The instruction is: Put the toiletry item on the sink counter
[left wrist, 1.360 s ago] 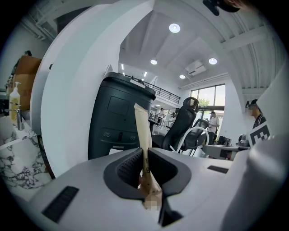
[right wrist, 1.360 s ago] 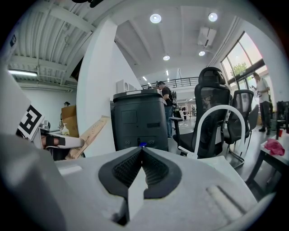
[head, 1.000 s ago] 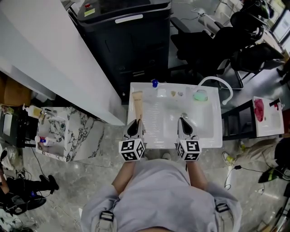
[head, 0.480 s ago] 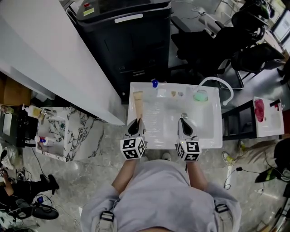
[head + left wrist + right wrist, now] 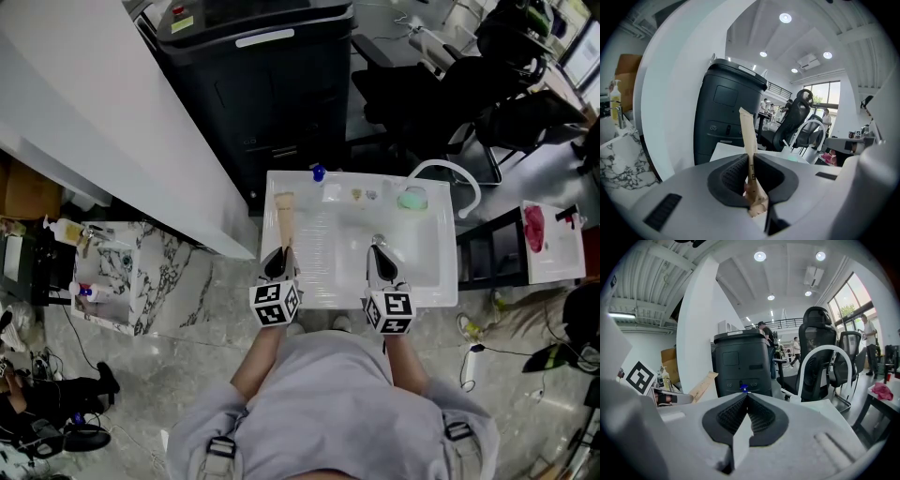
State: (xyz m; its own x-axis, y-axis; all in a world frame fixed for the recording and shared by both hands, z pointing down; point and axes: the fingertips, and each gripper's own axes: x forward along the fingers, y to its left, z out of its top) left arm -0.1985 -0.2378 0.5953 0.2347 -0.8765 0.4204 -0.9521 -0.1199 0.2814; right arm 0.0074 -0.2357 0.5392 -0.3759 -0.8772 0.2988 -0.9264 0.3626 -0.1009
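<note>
While the left gripper (image 5: 281,255) clamps its near end, the tube (image 5: 284,217) points lengthwise toward twelve o'clock. The right gripper (image 5: 378,251) is closed, empty.

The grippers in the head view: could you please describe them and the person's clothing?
The left gripper and right gripper match: tapered black-and-white bodies, each with a white cube of black square markers. Their own views show pale grey housings and black ribbed jaws. The person wears a grey top with buckled shoulder straps.
</note>
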